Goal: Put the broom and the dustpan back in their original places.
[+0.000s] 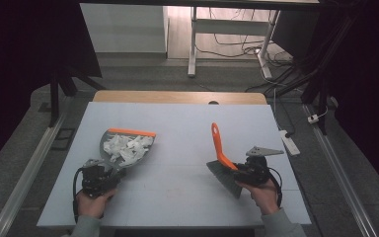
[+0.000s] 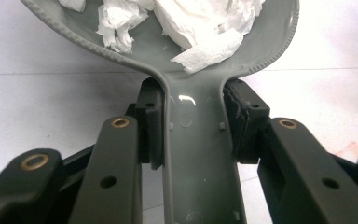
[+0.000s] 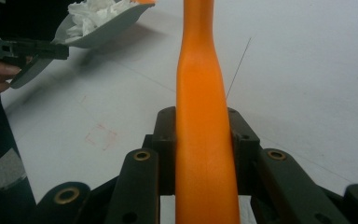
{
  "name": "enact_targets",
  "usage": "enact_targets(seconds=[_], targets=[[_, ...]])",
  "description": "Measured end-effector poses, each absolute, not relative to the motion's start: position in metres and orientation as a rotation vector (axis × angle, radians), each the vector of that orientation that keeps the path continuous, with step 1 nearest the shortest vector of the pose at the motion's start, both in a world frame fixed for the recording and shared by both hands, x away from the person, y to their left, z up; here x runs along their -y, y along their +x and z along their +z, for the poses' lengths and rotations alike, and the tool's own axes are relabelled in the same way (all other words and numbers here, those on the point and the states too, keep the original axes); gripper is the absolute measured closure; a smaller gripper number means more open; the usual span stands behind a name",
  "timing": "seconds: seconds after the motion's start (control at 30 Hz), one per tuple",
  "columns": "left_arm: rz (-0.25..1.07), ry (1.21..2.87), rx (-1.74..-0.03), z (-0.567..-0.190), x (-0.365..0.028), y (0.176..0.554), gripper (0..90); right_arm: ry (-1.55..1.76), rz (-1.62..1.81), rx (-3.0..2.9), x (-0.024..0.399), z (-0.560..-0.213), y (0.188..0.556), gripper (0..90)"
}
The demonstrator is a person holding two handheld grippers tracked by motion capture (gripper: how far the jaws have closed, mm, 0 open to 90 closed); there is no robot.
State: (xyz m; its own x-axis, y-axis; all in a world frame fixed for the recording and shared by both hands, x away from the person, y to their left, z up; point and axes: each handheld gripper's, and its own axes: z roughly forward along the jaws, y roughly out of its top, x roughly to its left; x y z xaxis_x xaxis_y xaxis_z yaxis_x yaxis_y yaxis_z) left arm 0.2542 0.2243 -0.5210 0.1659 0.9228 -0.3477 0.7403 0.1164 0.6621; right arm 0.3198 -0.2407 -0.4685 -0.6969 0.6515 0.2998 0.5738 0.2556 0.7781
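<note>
High view: sweeping done, left gripper (image 1: 109,174) jaws clamp the dustpan (image 1: 127,146) of paper scraps (image 1: 128,147), right gripper (image 1: 243,174) jaws the brush (image 1: 221,154); emptying the pan likely follows.

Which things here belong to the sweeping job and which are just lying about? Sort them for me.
In the job: dustpan clamped in the left gripper; paper scraps in it; brush clamped in the right gripper.

Lying about: power strip, cables on the floor, white desk frame.

My left gripper (image 1: 109,174) is clamped tight, forearm low at the near edge. My right gripper (image 1: 241,174) is likewise clamped, hand beneath.
</note>
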Motion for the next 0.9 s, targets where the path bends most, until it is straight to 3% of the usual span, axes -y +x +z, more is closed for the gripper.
enact_targets(seconds=[0.9], targets=[[0.275,1.634,-1.754,-0.534,-0.217,0.264,61.7,1.324,1.321,-2.441,0.250,-0.493,0.338,70.3]])
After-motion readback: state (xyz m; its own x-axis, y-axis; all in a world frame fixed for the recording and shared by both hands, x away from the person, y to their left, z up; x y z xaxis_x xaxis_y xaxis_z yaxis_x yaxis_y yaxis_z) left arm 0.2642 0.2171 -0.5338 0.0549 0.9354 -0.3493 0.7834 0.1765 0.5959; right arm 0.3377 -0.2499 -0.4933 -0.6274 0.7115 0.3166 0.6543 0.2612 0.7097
